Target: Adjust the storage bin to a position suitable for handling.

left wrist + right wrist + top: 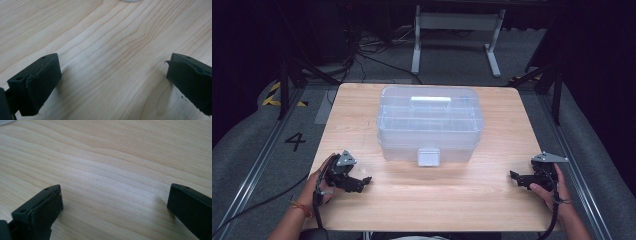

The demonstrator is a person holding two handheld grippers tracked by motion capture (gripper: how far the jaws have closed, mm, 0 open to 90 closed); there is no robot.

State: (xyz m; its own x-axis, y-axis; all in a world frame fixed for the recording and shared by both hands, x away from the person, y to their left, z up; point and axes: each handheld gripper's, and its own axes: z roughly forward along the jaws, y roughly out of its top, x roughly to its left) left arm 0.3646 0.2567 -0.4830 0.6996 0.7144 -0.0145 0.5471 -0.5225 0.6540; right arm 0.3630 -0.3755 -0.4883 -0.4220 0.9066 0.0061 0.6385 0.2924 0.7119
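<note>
A clear plastic storage box (430,125) with a lid, a top handle and a front latch (428,157) stands in the middle of the wooden table (427,200). My left gripper (364,182) rests on the table near its front left, held by a hand, jaws open and pointing right toward the centre. My right gripper (515,178) rests near the front right, jaws open and pointing left. In the left gripper view the gripper (112,75) has only bare wood between its jaws. The right gripper view gives the same for that gripper (113,202).
The table's front strip between the two grippers is bare wood. Beyond the table stand a white metal frame (457,35) and loose cables (362,50) on the grey floor. Black tripod legs (287,85) flank the table's far corners.
</note>
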